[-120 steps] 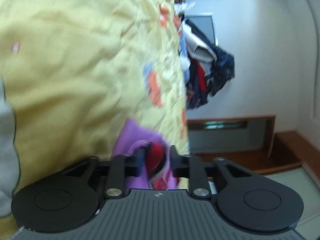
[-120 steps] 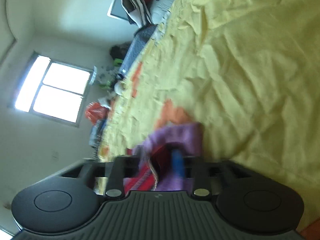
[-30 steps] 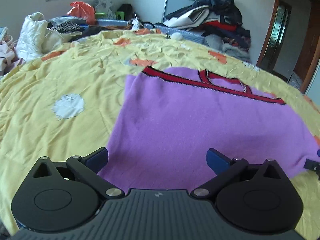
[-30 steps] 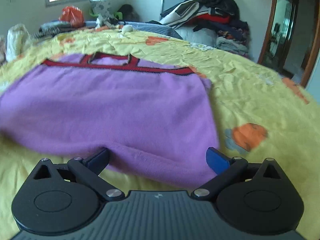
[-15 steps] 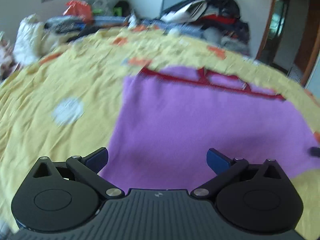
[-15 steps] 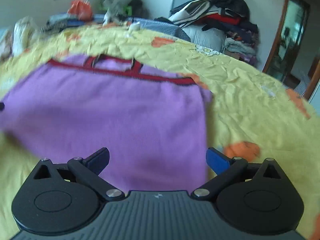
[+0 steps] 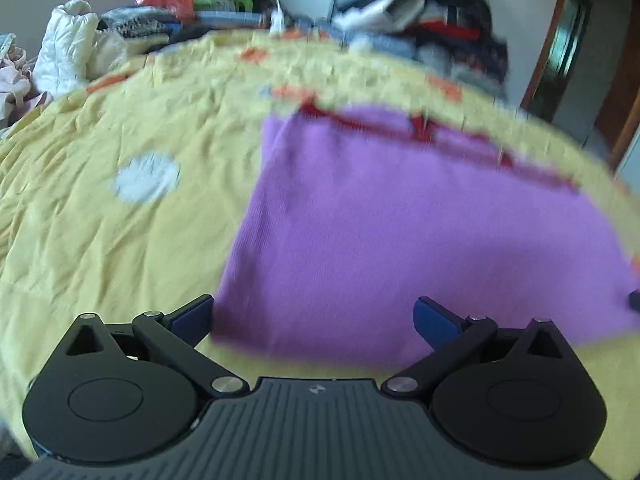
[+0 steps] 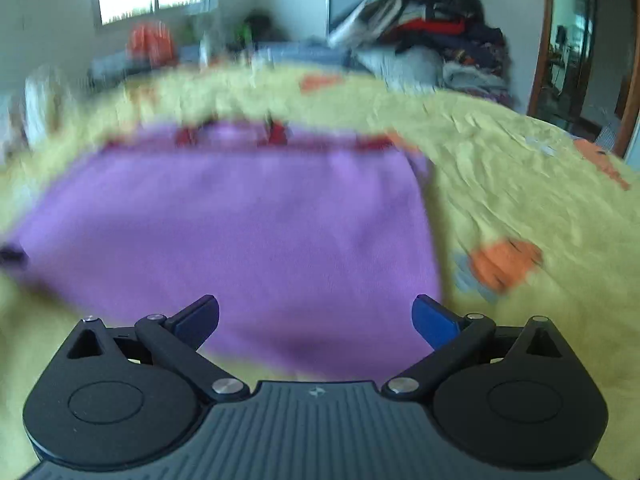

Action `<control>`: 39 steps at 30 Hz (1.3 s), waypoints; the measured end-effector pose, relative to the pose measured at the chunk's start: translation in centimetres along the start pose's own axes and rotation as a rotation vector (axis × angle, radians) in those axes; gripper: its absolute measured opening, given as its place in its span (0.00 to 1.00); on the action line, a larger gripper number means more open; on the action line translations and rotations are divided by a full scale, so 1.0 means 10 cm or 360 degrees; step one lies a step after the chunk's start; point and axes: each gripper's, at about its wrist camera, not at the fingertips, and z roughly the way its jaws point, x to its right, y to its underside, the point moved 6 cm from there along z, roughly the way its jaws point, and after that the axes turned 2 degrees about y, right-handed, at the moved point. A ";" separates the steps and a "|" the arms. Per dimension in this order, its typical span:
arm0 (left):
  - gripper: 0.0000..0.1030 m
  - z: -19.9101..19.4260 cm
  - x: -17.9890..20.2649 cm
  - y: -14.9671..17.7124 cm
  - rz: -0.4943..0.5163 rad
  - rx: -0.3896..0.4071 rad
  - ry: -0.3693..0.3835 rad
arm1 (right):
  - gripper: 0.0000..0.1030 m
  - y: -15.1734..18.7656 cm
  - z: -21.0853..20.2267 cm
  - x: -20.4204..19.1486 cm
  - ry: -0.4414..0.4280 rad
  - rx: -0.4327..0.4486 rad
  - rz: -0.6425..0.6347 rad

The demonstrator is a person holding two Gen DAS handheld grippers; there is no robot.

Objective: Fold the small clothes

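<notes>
A purple garment [image 7: 400, 232] with red trim along its far edge lies spread flat on the yellow bedsheet [image 7: 100, 220]. My left gripper [image 7: 314, 316] is open and empty, hovering over the garment's near left corner. In the right wrist view the same garment [image 8: 248, 232] fills the middle. My right gripper [image 8: 316, 316] is open and empty over the garment's near right corner. Both views are motion-blurred. A dark tip of the other gripper shows at the right edge of the left wrist view [image 7: 634, 300].
A pile of dark clothes [image 8: 432, 40] sits at the far end of the bed. White and pink bundles [image 7: 64, 52] lie at the far left. A wooden doorway [image 8: 568, 48] stands at the right. The sheet has orange patches [image 8: 504, 264].
Four seconds ago both grippers were shut on the garment, carrying it. One second ago they were open over the flat garment. Since then both have pulled back and up slightly.
</notes>
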 end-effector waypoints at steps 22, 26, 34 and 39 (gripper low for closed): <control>1.00 0.67 -0.75 -0.91 -0.0649 0.0094 0.0582 | 1.00 0.12 0.26 -0.48 -0.0036 0.0153 0.0281; 1.00 1.14 -0.92 -1.23 -0.0723 -0.0091 0.0720 | 1.00 0.09 0.18 -0.46 -0.0054 0.0239 0.0314; 1.00 1.71 -0.86 -1.49 -0.0750 -0.0368 0.0888 | 1.00 0.05 0.04 -0.63 0.0040 0.0422 0.0143; 0.98 1.83 -0.65 -1.55 -0.0499 -0.0462 0.0908 | 1.00 0.03 0.08 -0.60 0.0004 0.0390 0.0179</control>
